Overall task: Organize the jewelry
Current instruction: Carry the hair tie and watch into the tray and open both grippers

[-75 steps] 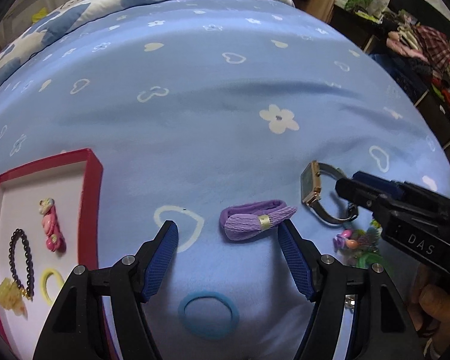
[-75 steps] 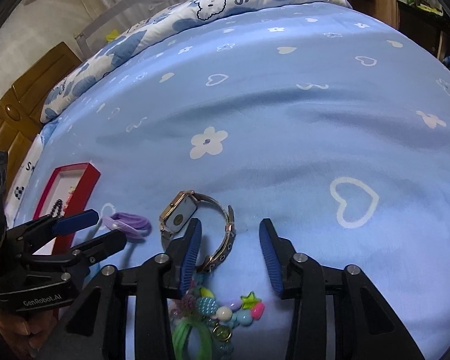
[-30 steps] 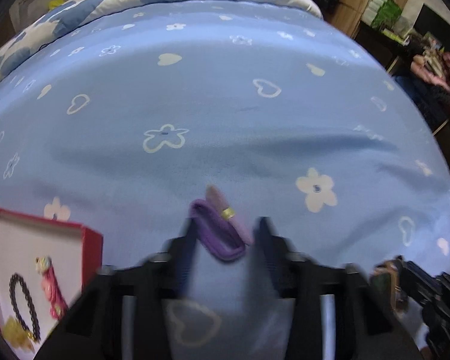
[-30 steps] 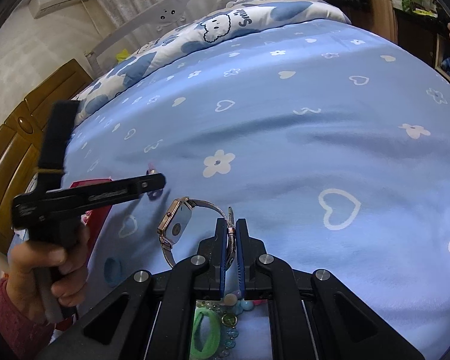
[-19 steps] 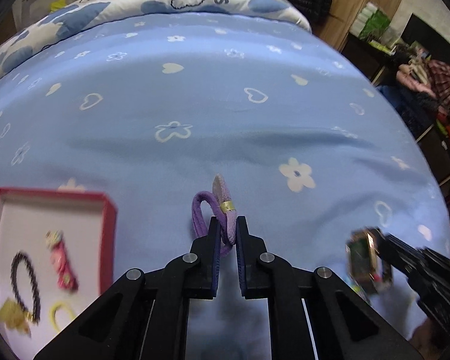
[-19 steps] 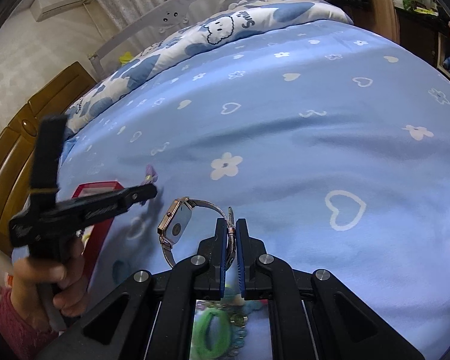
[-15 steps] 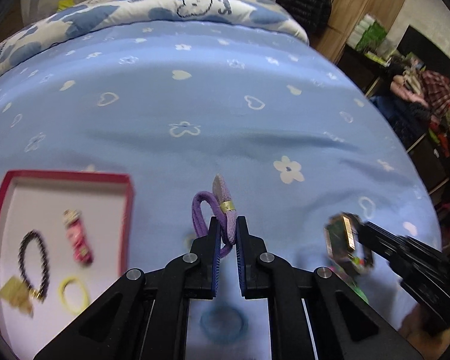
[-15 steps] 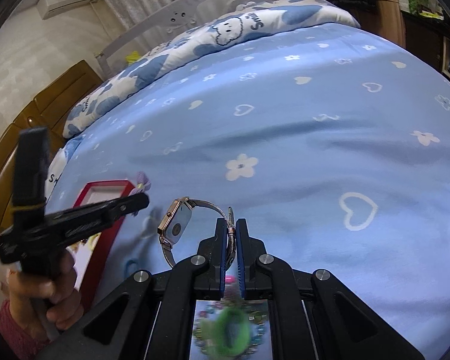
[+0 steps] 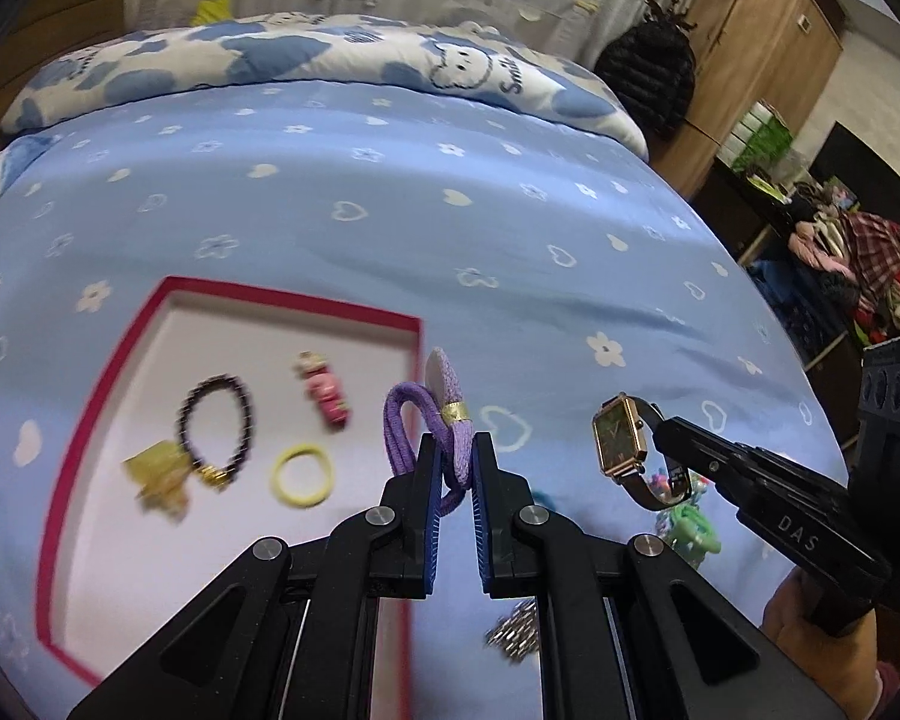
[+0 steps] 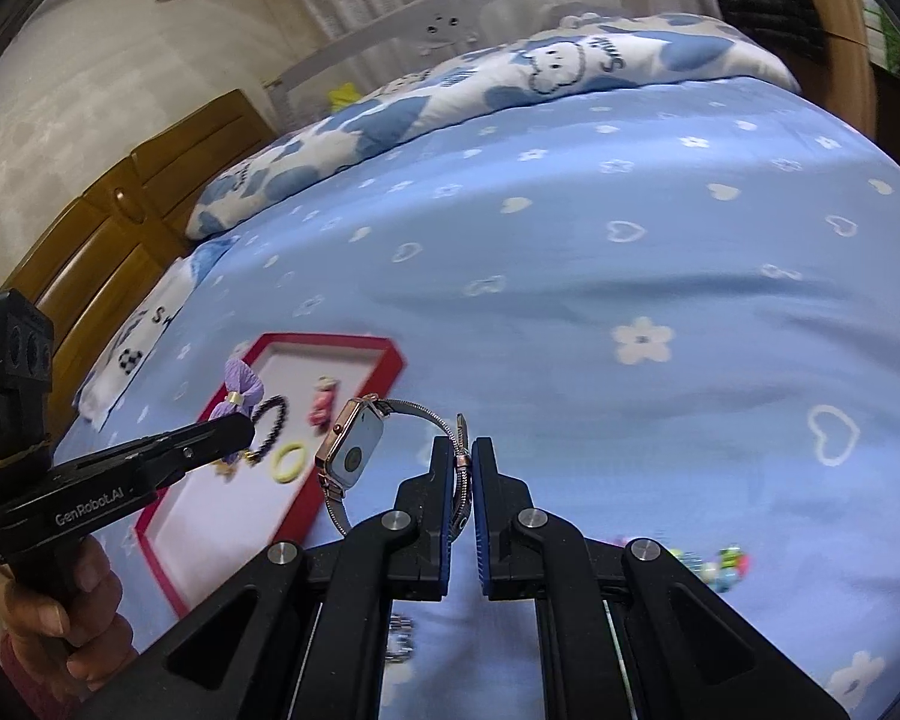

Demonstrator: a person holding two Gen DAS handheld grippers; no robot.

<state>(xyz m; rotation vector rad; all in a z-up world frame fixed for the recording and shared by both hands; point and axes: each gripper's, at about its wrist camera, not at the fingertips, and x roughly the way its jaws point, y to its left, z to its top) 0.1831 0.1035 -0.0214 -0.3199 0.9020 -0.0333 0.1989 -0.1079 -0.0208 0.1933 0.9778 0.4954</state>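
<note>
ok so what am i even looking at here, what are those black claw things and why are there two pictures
There is no robot here. A person holds a hand-held gripper in each hand, and each gripper carries a wide-angle camera looking out along its own two fingers. That is why there are two pictures: one from the left gripper, one from the right gripper.

Both look down at a bed with a blue sheet. On it lies a red-rimmed tray already holding a dark bead bracelet, a pink charm, a yellow hair ring and a yellowish piece.

The left gripper is shut on a purple hair tie, lifted off the sheet. The right one is shut on the band of a wristwatch. More colourful trinkets remain on the sheet.
</note>
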